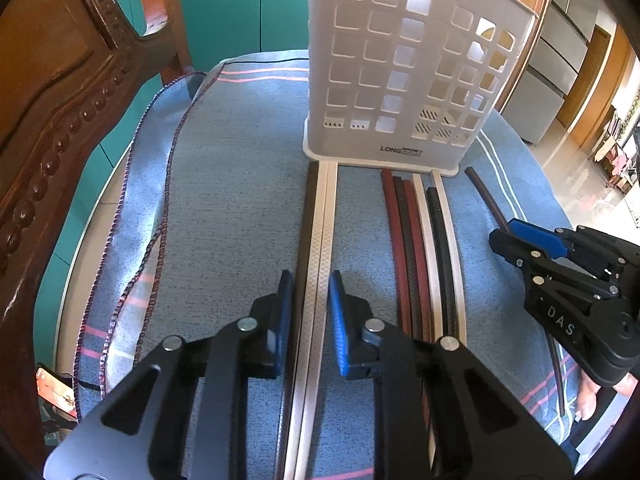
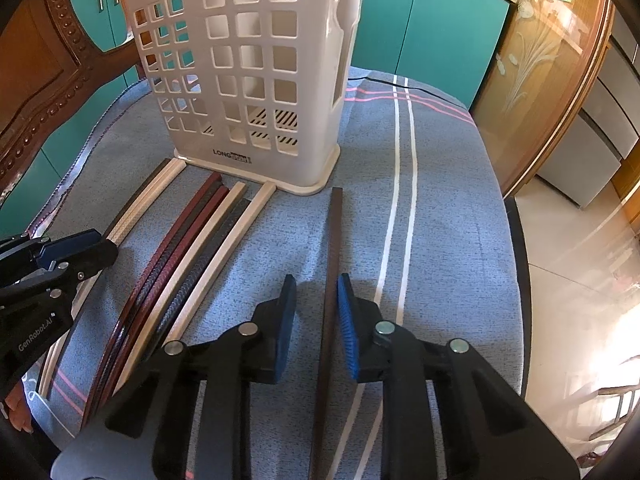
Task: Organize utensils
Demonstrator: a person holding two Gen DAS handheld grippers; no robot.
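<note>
A white slotted utensil holder (image 1: 404,68) stands upright on the blue cloth, and shows in the right wrist view (image 2: 248,76) too. Several long chopsticks lie in front of it. My left gripper (image 1: 310,292) is open, its jaws astride a dark stick and a cream pair (image 1: 320,240) on the cloth. A bunch of red, black and cream sticks (image 1: 420,248) lies to its right, seen also in the right wrist view (image 2: 188,264). My right gripper (image 2: 316,300) is open, its jaws astride a single dark brown stick (image 2: 331,264).
A blue striped cloth (image 2: 440,208) covers a round table. A carved wooden chair (image 1: 60,92) stands at the left. Teal cabinets (image 2: 432,32) are behind. The table's edge (image 2: 520,280) drops to a tiled floor on the right.
</note>
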